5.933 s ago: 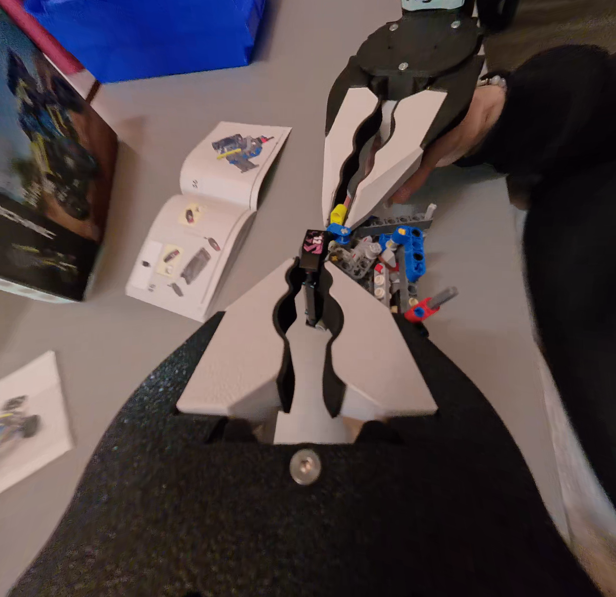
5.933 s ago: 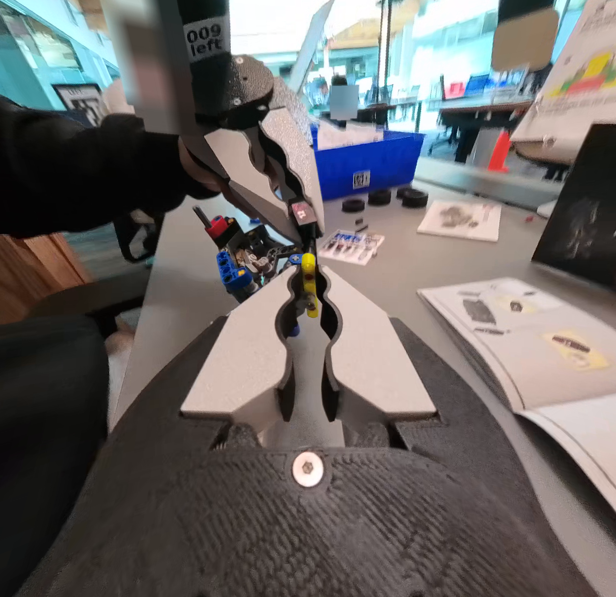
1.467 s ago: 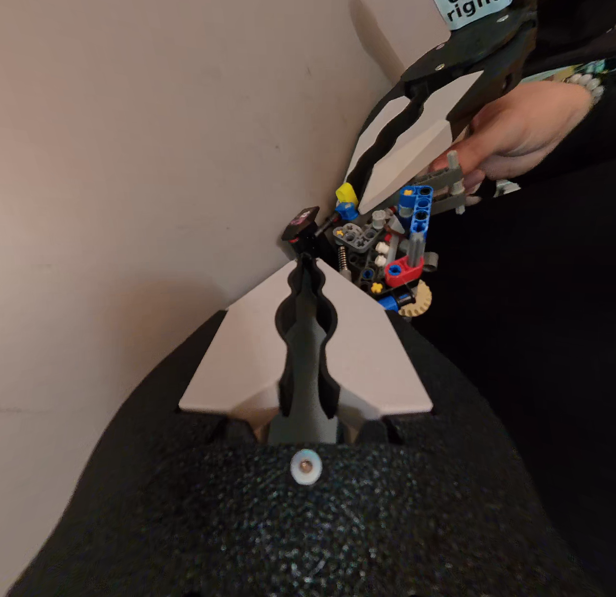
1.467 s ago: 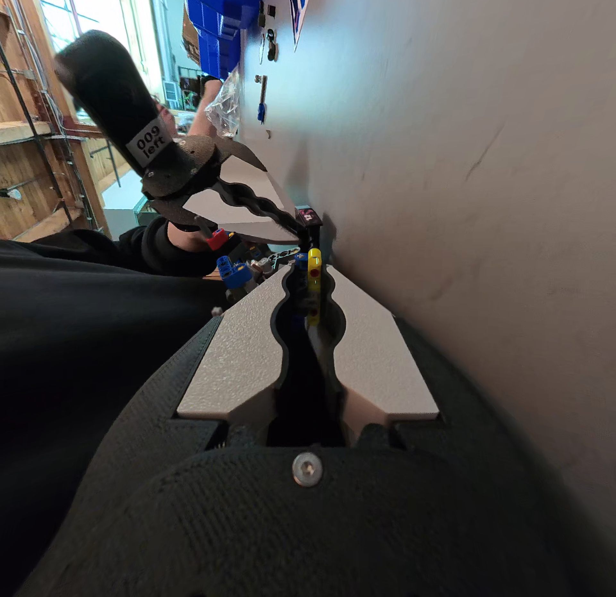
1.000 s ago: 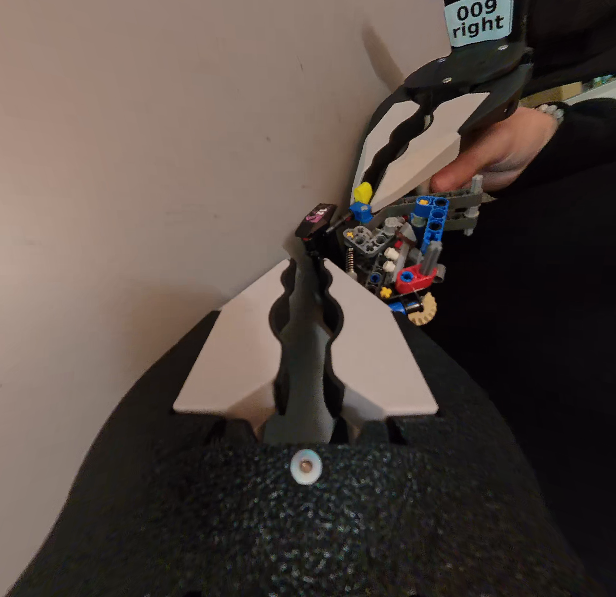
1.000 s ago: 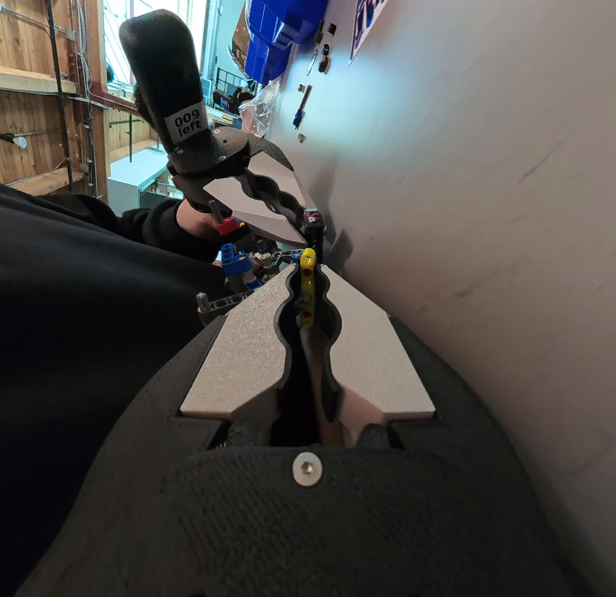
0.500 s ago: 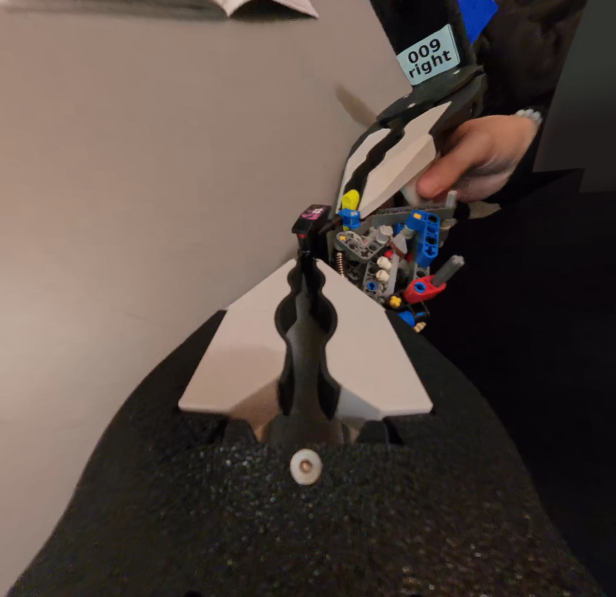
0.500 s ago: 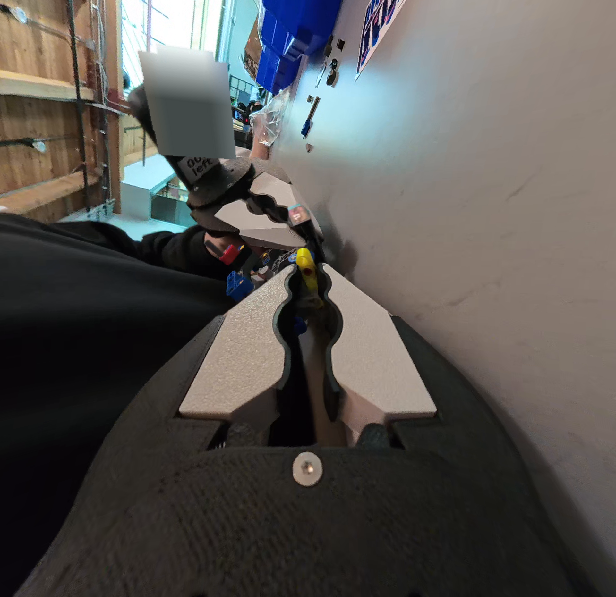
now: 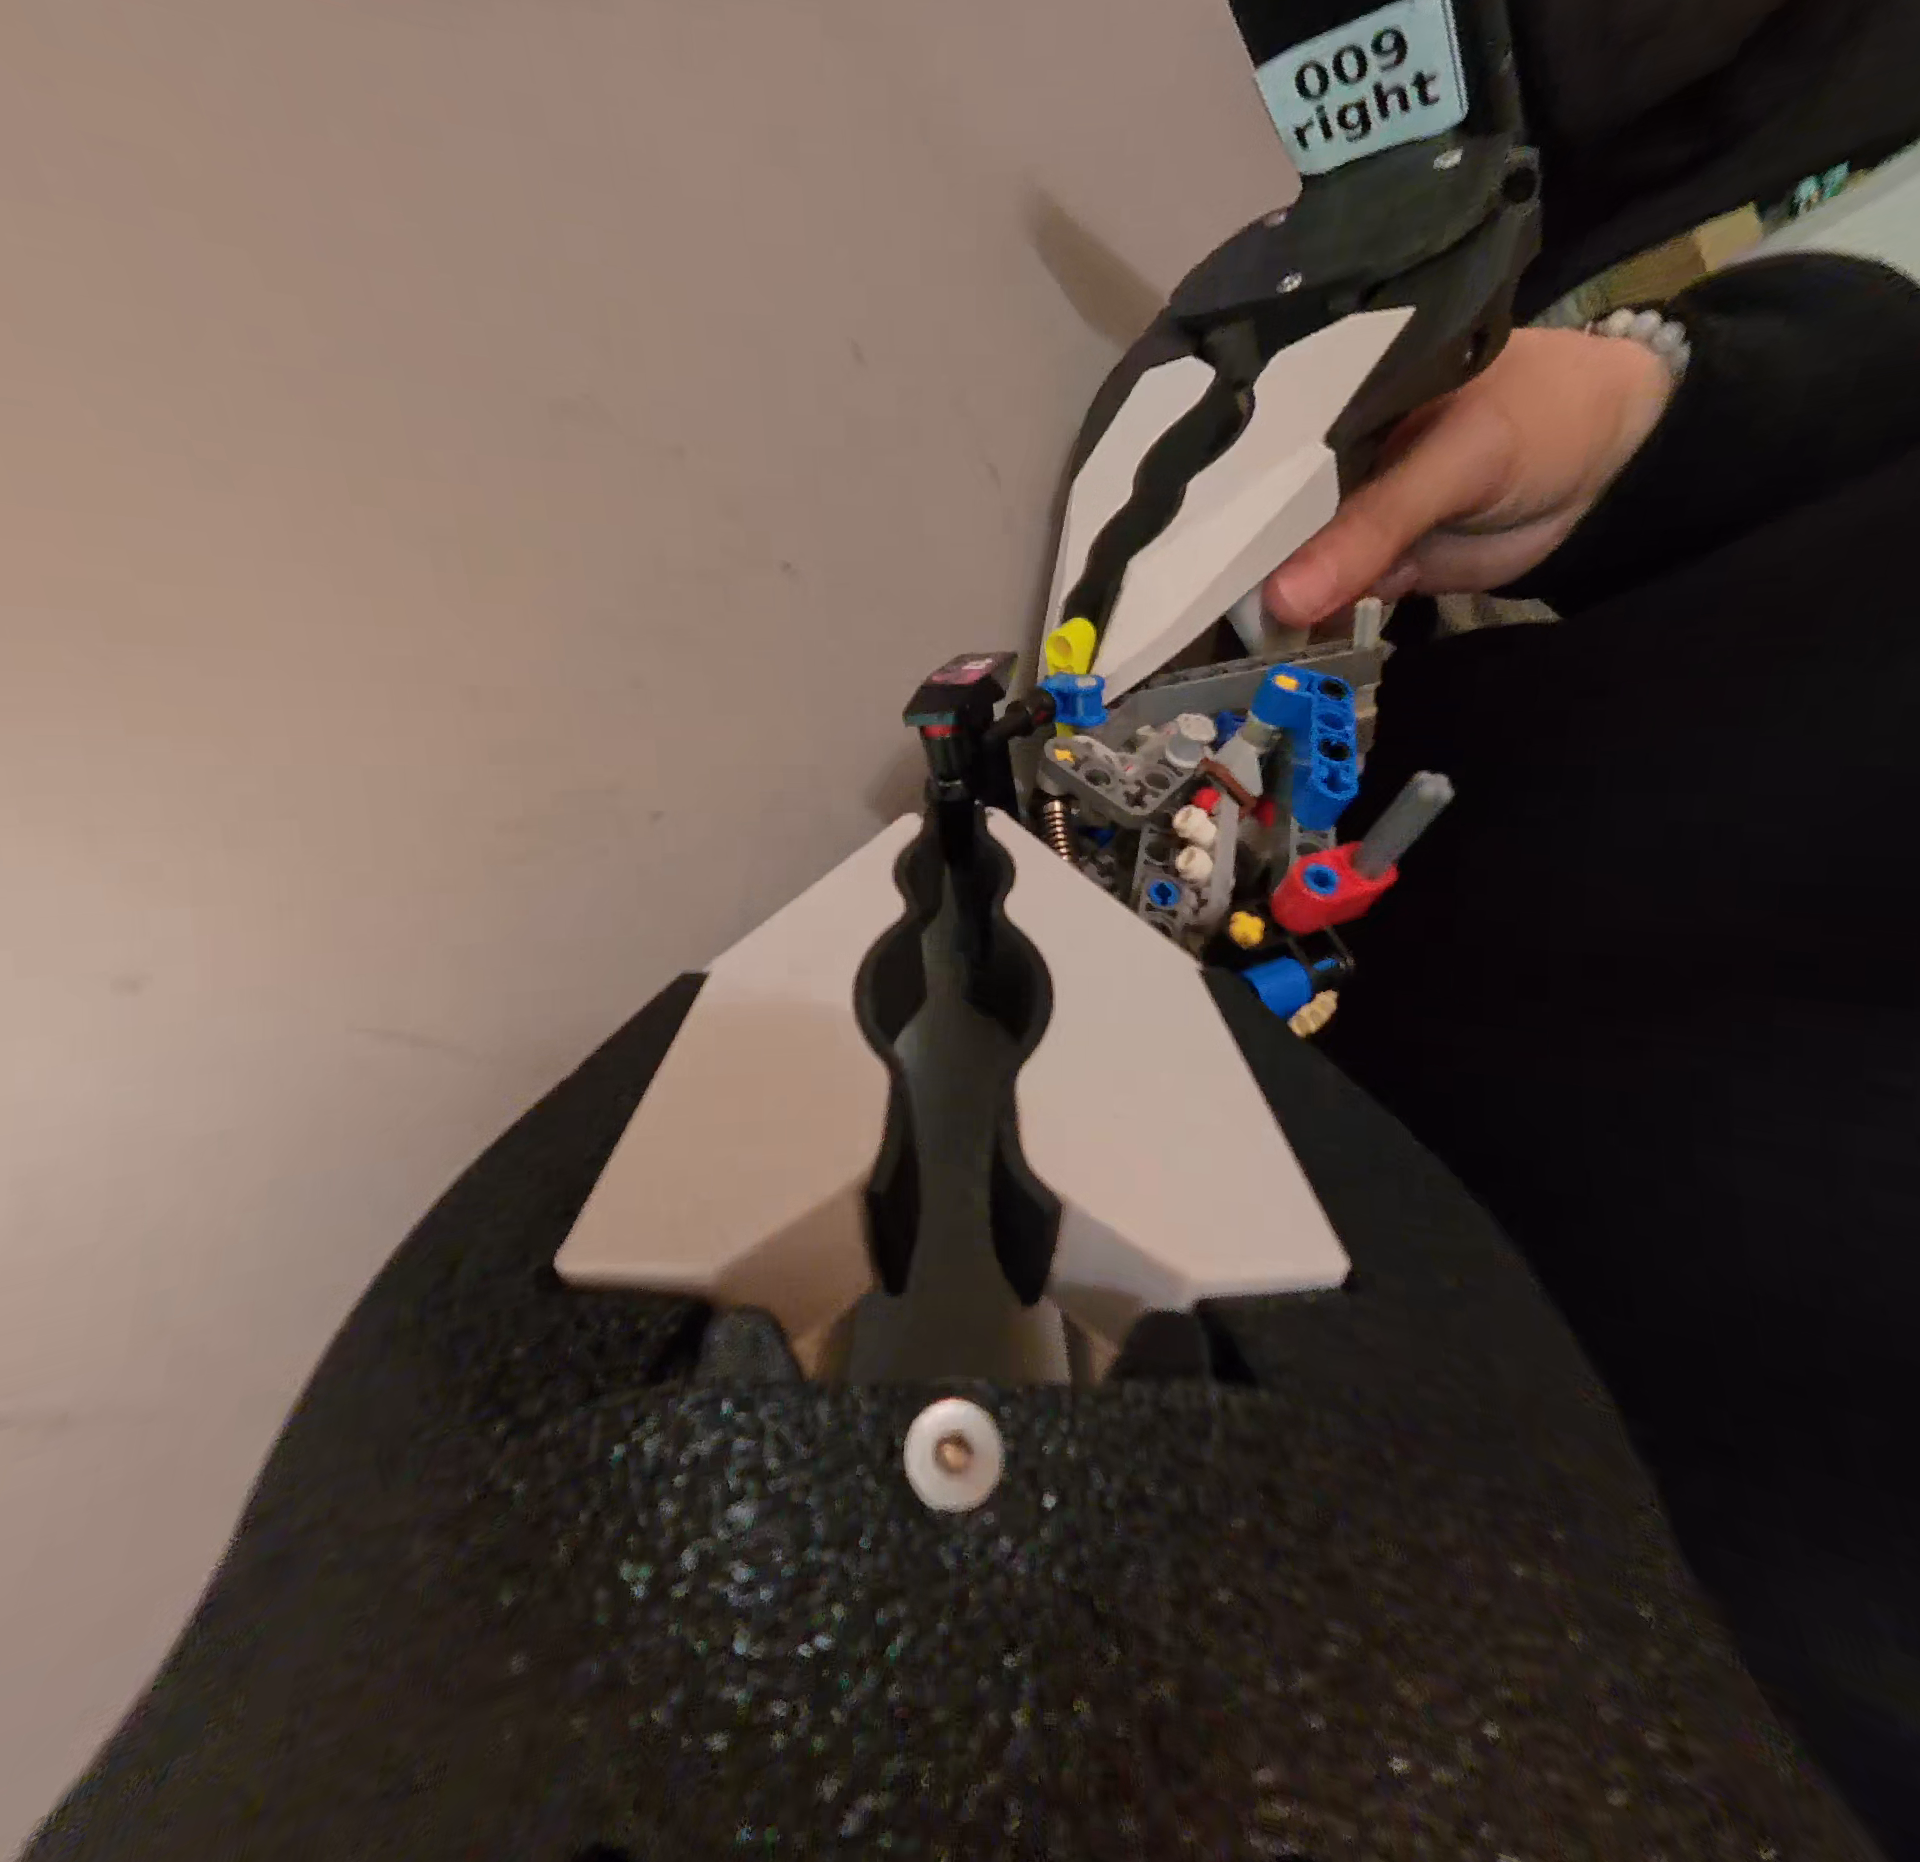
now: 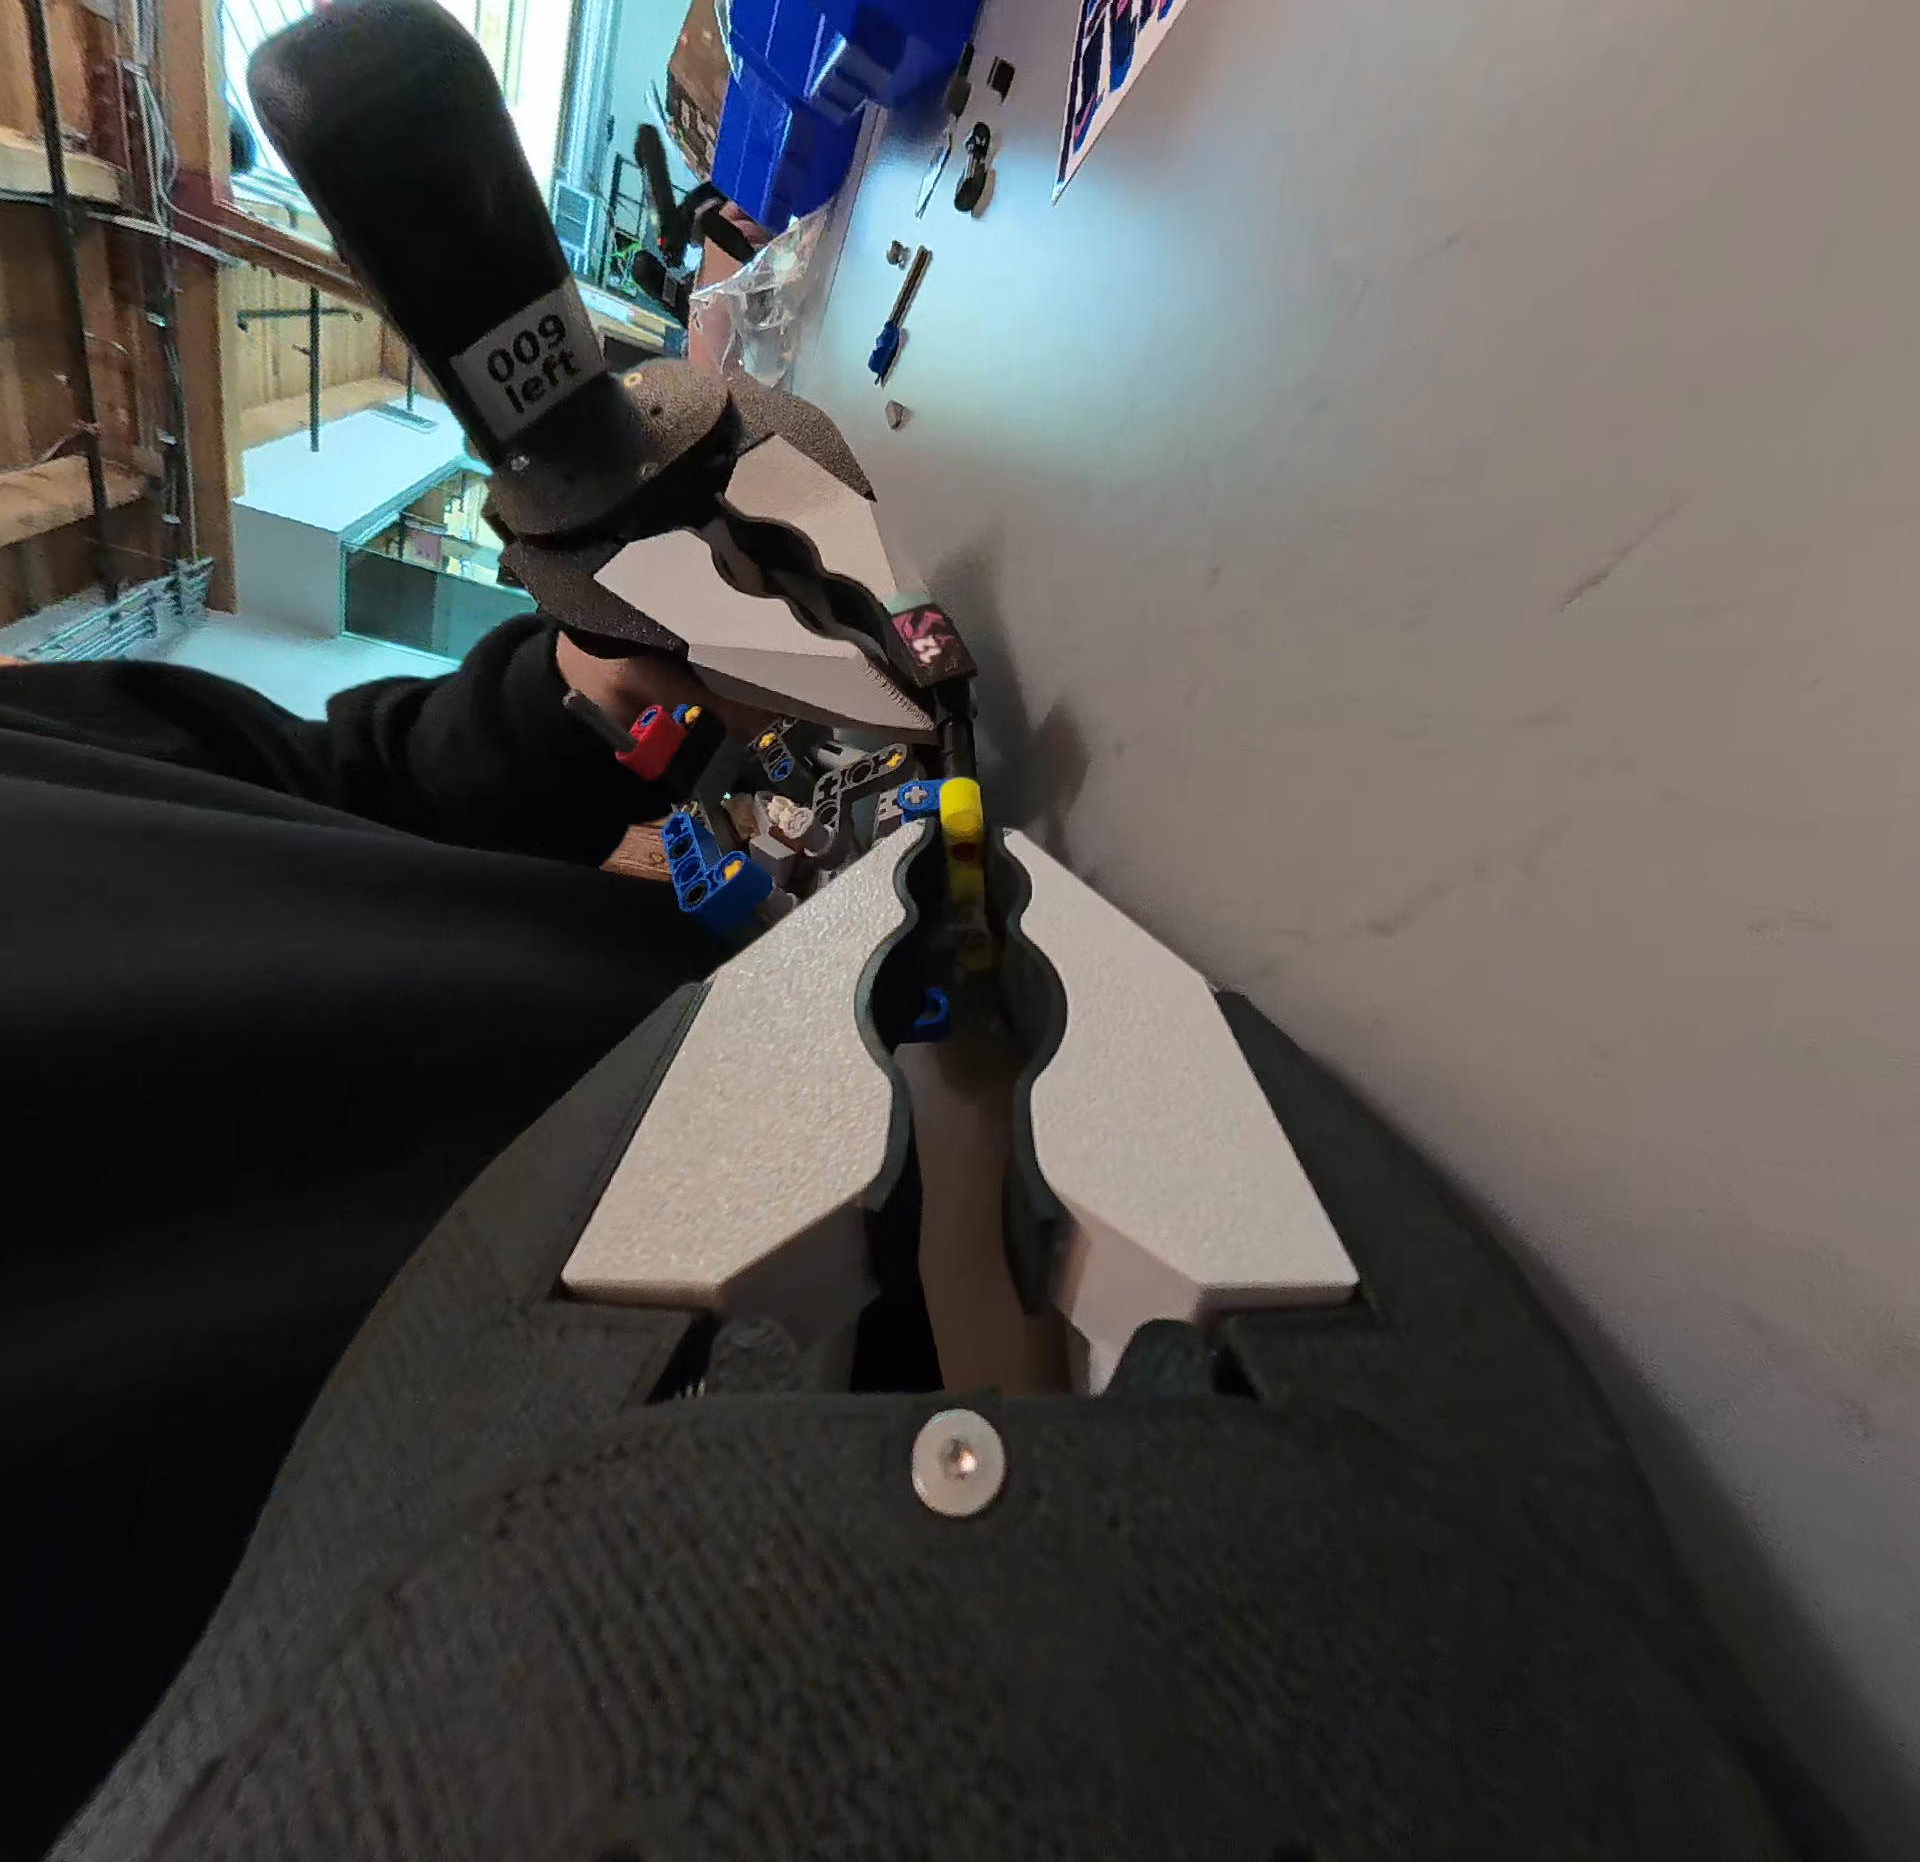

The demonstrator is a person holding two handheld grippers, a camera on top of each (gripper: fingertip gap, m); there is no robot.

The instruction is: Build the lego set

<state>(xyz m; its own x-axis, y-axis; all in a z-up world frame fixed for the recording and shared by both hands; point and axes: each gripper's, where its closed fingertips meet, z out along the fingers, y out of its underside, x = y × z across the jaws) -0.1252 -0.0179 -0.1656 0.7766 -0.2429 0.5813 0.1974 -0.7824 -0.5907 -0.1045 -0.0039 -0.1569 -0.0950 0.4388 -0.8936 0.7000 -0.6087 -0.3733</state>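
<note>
A small building-brick model (image 9: 1174, 773) of grey, blue and red beams hangs between my two grippers, close against the grey table top (image 9: 468, 462). My left gripper (image 9: 954, 825) is shut on the model's thin black rod (image 9: 951, 773), which carries a black tile with a pink sticker (image 9: 961, 682). My right gripper (image 10: 961, 836) is shut on the model's yellow beam (image 10: 961, 825). The right gripper also shows in the left wrist view (image 9: 1081, 638), and the left gripper shows in the right wrist view (image 10: 925, 711).
A person's hand (image 9: 1475, 482) and dark sleeves hold the grippers. Farther along the table (image 10: 1455, 565) are a blue bin (image 10: 821, 77), a clear plastic bag (image 10: 758, 295), small loose parts (image 10: 904, 306) and a sticker sheet (image 10: 1122, 46). Less than 4 cm separates the two grippers' tips.
My left fingers closed tighter on the black rod over the last second. The right gripper kept its hold on the yellow beam. Both grippers and the model swung slightly at the table.
</note>
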